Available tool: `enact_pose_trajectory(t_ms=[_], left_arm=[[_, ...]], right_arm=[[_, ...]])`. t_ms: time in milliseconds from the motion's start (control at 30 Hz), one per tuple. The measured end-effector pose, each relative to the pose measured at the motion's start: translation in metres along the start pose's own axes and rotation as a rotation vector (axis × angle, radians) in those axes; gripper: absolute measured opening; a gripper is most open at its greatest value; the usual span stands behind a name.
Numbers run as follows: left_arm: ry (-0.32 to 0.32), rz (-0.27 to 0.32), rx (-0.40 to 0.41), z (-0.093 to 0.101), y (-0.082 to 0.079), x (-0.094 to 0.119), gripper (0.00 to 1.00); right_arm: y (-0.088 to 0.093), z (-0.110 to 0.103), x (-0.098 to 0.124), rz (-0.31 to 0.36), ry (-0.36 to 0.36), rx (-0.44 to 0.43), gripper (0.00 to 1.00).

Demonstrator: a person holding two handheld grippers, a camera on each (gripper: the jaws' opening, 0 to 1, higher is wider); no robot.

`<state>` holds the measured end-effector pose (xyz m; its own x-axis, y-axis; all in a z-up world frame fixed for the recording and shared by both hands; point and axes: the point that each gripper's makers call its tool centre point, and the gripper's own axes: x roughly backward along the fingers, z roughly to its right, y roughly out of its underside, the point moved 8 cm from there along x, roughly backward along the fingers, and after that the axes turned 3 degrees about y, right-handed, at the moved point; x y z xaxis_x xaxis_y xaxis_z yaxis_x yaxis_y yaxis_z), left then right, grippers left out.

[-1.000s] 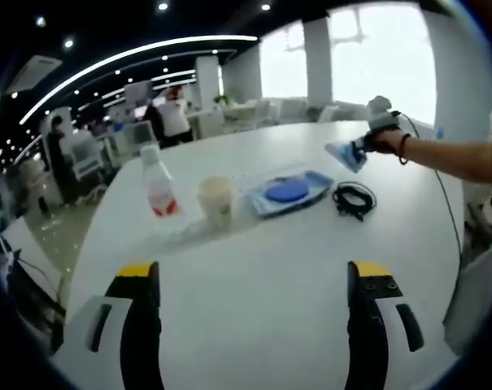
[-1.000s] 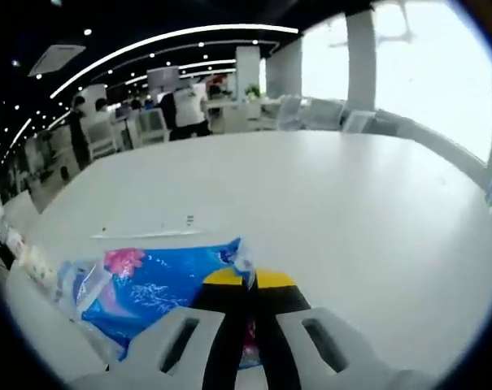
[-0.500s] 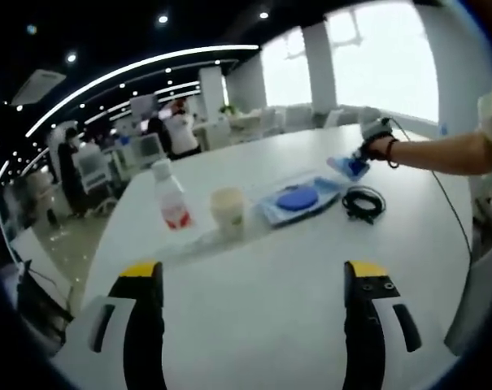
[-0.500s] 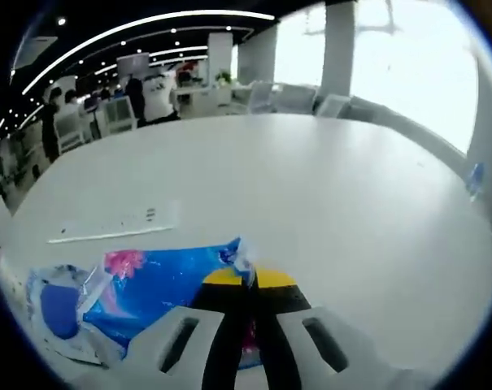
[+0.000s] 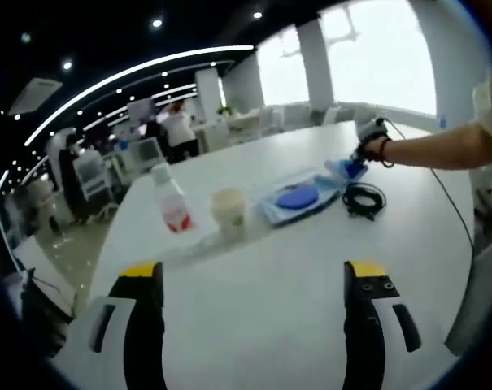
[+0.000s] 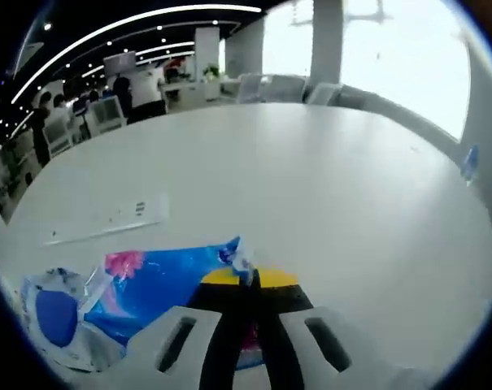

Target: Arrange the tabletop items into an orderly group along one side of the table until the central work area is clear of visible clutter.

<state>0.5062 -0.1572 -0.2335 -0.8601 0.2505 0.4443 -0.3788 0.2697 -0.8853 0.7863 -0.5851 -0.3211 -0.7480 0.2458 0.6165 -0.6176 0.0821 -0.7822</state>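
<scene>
Lowering toward the desk point(image 5: 254, 292) since a second ago, the right hand-held gripper point(image 6: 247, 280) is clenching a blue packet point(image 6: 160, 284), now hovering just beside the tray point(image 5: 298, 199) with its blue disc point(image 5: 298, 196). Beyond the tray's other end are standing a cup point(image 5: 228, 211) and a bottle point(image 5: 171, 201); a coiled cable point(image 5: 363, 199) is lying near the tray. The left hand-held gripper point(image 5: 254, 305) is hanging released, jaws wide apart.

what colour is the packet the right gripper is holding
Mostly blue with a pink patch, clearest in the right gripper view: packet, right gripper.

Open office: bright windows point(image 5: 376, 57), white pillars point(image 5: 313, 61), curved ceiling lights point(image 5: 140, 65).
</scene>
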Motion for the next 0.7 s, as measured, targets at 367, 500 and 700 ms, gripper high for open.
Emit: enact_pose_trajectory(t_ms=[367, 500, 700], left_arm=[[-0.006, 0.0, -0.011, 0.0, 0.0, 0.0, 0.88], [-0.006, 0.0, -0.002, -0.001, 0.0, 0.0, 0.89], [-0.006, -0.002, 0.005, -0.001, 0.001, 0.0, 0.89]], right_arm=[[-0.001, 0.0, -0.001, -0.004, -0.001, 0.001, 0.16], [0.0, 0.004, -0.001, -0.006, 0.013, 0.008, 0.26], [-0.008, 0.011, 0.004, 0.032, 0.011, 0.02, 0.4]])
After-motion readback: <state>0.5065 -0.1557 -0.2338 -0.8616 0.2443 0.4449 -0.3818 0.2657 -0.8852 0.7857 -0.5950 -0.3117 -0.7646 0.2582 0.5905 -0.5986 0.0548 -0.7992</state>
